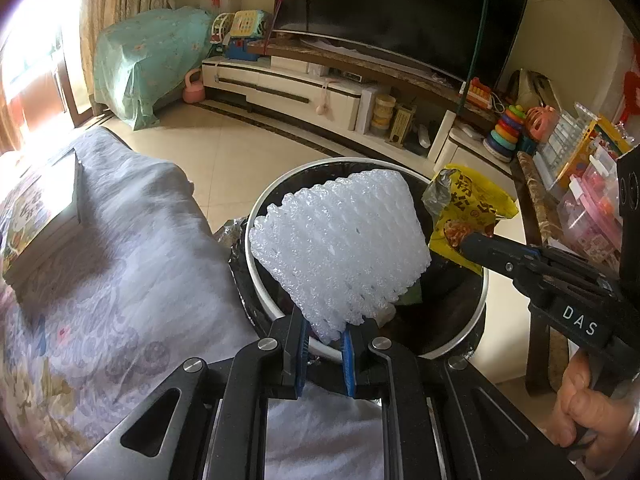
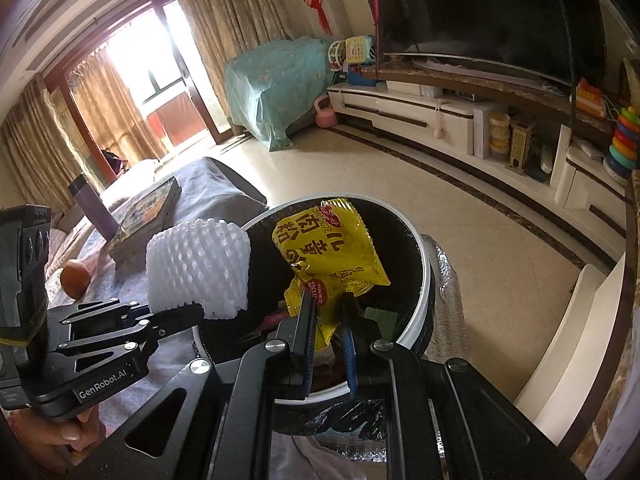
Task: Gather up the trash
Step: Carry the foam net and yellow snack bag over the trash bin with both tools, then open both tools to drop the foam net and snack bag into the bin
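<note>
A living room with a pale tiled floor (image 2: 460, 216). A large dark TV (image 1: 404, 8) stands on a long white and brown cabinet (image 1: 288, 84) along the far wall, with toys at both its ends. A piece of furniture under a teal cover (image 2: 276, 84) sits near curtains (image 2: 224, 12) and a bright glass door (image 2: 140, 64).

In the foreground on the left is a table under a pale patterned cloth (image 1: 132, 240). A book (image 2: 148, 216) lies near its far edge, with a purple bottle (image 2: 94, 208) just beside it and an orange (image 2: 75, 278) nearer the camera.

Just beside the table's right edge stands a round bin (image 1: 476, 312) with a white rim and a black liner. Some scraps show inside it, too dark to name.

The left gripper (image 1: 325, 334) is clamped on the lower edge of a white foam net (image 1: 340, 248), which stands up over the left part of the bin's opening. In the right wrist view the net (image 2: 198, 268) shows at the bin's left rim, held by the left gripper (image 2: 200, 312), with part of a hand (image 2: 60, 436) gripping the handle below.

The right gripper (image 2: 328, 312) is clamped on the lower part of a crumpled yellow wrapper (image 2: 332, 252) with red print, held over the middle of the bin's opening. In the left wrist view the right gripper (image 1: 466, 242) reaches in from the right with the wrapper (image 1: 468, 204) above the bin's right rim, and the right hand (image 1: 584, 404) shows at the lower right corner.
</note>
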{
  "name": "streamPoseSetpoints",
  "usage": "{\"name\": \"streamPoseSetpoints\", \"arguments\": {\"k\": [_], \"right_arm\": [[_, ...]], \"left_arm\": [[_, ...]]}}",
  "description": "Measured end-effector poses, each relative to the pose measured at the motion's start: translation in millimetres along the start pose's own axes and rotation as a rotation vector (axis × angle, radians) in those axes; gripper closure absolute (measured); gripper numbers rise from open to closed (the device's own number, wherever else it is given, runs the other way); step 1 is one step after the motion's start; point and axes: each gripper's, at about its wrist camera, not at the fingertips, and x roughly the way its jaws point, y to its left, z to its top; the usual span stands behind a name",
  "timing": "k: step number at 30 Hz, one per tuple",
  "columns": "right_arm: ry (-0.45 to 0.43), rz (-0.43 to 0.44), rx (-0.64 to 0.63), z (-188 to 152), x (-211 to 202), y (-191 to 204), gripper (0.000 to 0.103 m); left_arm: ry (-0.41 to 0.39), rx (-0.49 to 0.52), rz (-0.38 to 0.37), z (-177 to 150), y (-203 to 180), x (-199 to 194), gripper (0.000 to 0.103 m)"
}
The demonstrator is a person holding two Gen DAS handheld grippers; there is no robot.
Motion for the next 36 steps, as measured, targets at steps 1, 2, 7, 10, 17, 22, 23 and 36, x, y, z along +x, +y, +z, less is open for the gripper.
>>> {"name": "streamPoseSetpoints", "arguments": {"k": [1, 2, 7, 10, 17, 22, 23, 36], "right_arm": [[0.004, 0.000, -0.001, 0, 1, 0, 0.091], [0.009, 0.000, -0.001, 1, 2, 0, 0.091], [0.028, 0.000, -0.001, 2, 7, -3, 0.091], [0.035, -0.002, -0.003, 3, 10, -4, 0.091], [0.040, -0.007, -0.006, 8, 11, -5, 0.086], [0.046, 0.002, 0.020, 9, 10, -11, 0.072], [0.044, 0.007, 0.024, 8, 9, -11, 0.068], [-0.015, 0.089, 0.091, -12, -24, 2, 0.022]], "left_arm": [[0.002, -0.001, 0.001, 1, 0, 1, 0.090], [0.003, 0.000, 0.000, 3, 0, 2, 0.090], [0.013, 0.004, 0.003, 5, -2, 7, 0.090], [0.019, 0.005, 0.006, 6, -3, 10, 0.090], [0.028, -0.005, 0.006, 13, -5, 14, 0.080], [0.010, -0.002, 0.013, 10, -4, 8, 0.068], [0.010, -0.003, 0.013, 8, -3, 7, 0.067], [-0.060, -0.128, -0.014, -56, 23, -52, 0.046]]}}
